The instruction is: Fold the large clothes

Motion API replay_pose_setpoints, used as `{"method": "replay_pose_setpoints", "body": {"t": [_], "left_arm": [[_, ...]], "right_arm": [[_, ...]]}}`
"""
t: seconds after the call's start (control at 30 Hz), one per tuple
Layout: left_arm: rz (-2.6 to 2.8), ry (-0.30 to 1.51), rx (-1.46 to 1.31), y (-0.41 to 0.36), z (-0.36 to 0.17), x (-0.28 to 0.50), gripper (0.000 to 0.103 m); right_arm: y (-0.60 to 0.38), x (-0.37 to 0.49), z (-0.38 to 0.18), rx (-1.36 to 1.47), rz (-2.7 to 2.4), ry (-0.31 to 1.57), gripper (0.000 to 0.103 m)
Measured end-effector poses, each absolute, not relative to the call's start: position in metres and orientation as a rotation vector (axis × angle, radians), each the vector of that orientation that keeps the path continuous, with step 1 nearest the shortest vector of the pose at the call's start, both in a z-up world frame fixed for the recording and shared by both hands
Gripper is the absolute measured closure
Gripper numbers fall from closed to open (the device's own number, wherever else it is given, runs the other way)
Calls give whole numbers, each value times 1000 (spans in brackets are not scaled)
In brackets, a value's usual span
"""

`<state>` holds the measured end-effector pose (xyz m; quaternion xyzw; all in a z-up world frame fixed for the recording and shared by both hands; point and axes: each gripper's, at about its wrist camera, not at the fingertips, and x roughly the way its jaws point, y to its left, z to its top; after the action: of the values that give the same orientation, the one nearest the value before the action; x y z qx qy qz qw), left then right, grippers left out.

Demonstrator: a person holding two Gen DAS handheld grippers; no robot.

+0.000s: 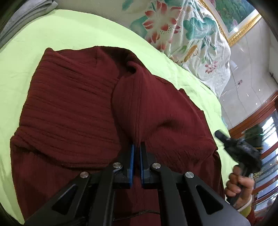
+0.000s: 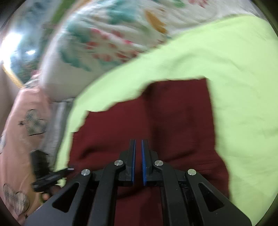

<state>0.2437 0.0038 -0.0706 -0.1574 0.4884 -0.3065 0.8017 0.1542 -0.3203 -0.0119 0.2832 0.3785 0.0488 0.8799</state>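
My left tool (image 1: 137, 145) is clenched on a pinch of the dark red knit garment (image 1: 78, 107); a ridge of the cloth runs up from between its blue pads (image 1: 132, 156), which stand almost together. The garment lies spread over the light green bed sheet (image 1: 52, 34), partly folded, with a ribbed panel turned over on the left and a smoother bulged part on the right. At the far side of the bed I see a flowered quilt (image 1: 182, 29), and a grey cloth (image 1: 26, 15) sits at the far left corner.

In the left wrist view my right tool (image 1: 219, 134) is at the right edge, off the garment and above the sheet, gripped by my right hand (image 1: 238, 186). The right wrist view is blurred. There the right tool (image 2: 138, 141) has its pads nearly together with a thin gap, and I see nothing caught between them. Under it lies the garment (image 2: 173, 121) on the sheet (image 2: 234, 69), with the quilt (image 2: 104, 34) beyond.
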Motion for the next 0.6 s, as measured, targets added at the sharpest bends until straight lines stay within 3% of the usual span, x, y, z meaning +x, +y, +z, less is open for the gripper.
{"method": "replay_pose_setpoints", "body": {"t": [0.23,0.37,0.43,0.47,0.53,0.6], "left_arm": [[-624,1078,-359,8,-76,246,97],[-607,1065,-352,25,-67,235,97],[-594,1048,-351,41,-58,224,95],[-591,1041,-361,51,-55,218,92],[-575,1033,-396,76,-48,203,77],[-543,1026,-409,100,-43,187,73]], "right_arm": [[-295,175,-63,547,103,998,96],[-309,157,-48,622,121,930,96],[-312,146,-35,618,141,896,92],[-315,137,-26,607,143,879,84],[-321,122,-19,599,132,866,70],[-326,103,-15,598,114,860,66]]}}
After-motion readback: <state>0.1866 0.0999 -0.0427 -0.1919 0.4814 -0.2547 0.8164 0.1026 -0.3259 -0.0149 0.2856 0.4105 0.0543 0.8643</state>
